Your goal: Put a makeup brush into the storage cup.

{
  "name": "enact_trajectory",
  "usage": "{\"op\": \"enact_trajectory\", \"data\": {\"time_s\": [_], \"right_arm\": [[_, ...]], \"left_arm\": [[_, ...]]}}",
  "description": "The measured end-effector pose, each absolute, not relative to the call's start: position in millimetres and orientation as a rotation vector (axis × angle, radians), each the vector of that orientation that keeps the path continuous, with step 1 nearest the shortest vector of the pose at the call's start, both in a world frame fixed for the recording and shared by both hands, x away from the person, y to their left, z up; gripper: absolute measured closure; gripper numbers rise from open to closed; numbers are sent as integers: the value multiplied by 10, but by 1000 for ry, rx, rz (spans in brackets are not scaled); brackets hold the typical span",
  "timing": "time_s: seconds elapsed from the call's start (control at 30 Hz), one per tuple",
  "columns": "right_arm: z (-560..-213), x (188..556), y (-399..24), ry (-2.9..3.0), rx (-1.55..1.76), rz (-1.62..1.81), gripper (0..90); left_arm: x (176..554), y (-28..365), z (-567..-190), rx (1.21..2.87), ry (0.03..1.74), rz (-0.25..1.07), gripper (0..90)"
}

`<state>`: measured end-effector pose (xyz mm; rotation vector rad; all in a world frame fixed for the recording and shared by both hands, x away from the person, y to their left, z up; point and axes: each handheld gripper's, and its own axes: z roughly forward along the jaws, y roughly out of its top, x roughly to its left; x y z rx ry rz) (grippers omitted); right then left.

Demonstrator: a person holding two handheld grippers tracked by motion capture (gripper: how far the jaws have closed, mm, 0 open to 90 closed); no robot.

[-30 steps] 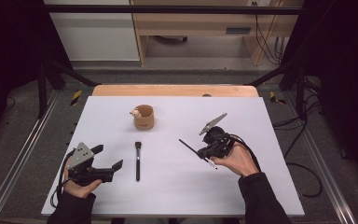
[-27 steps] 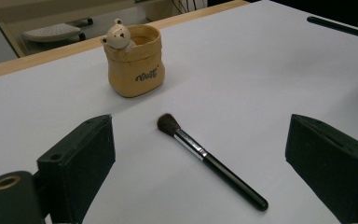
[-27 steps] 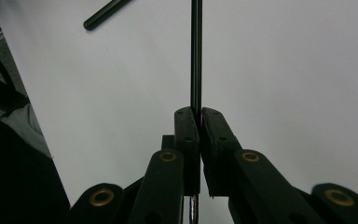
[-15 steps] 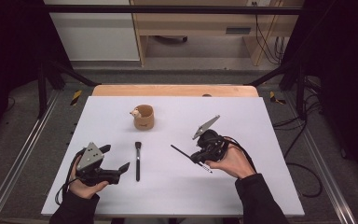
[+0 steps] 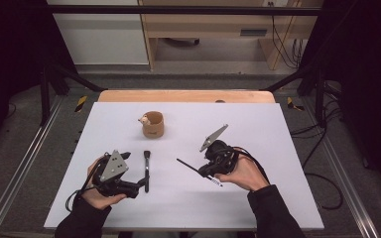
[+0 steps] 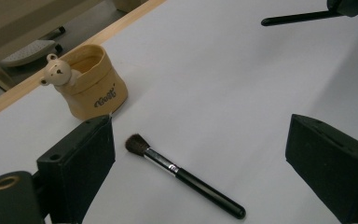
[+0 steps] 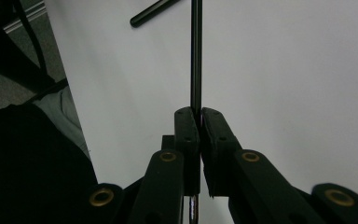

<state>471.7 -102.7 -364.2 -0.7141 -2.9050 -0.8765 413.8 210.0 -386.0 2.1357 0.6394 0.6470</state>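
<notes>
Right gripper (image 5: 209,171): fingers clamped on a thin black brush handle (image 5: 188,166).
Left gripper (image 5: 140,184): fingers wide apart, empty.
Makeup brush (image 5: 147,170): flat on the white desk (image 5: 278,148), just ahead of the left fingers.
Bear cup (image 5: 153,124): farther back.

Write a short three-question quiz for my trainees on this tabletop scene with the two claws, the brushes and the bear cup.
1. True or false: the right claw is shut on a thin black brush handle.
2. What lies on the white table between the open jaws of the left claw? A) a spoon B) a makeup brush C) a pencil
3. What small figure sits on the rim of the tan cup?

Key:
1. True. The jaws are pressed together on the handle.
2. B. The makeup brush lies flat, its bristles towards the cup, untouched by the jaws.
3. A little bear.
</notes>
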Motion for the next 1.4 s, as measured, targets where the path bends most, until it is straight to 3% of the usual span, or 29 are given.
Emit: {"op": "enact_trajectory", "data": {"time_s": [1.4], "right_arm": [[-3606, 4644, -850, -2884, -608, -812, 859]], "left_arm": [[4128, 1431, -3735, 2388, 326, 752, 80]]}}
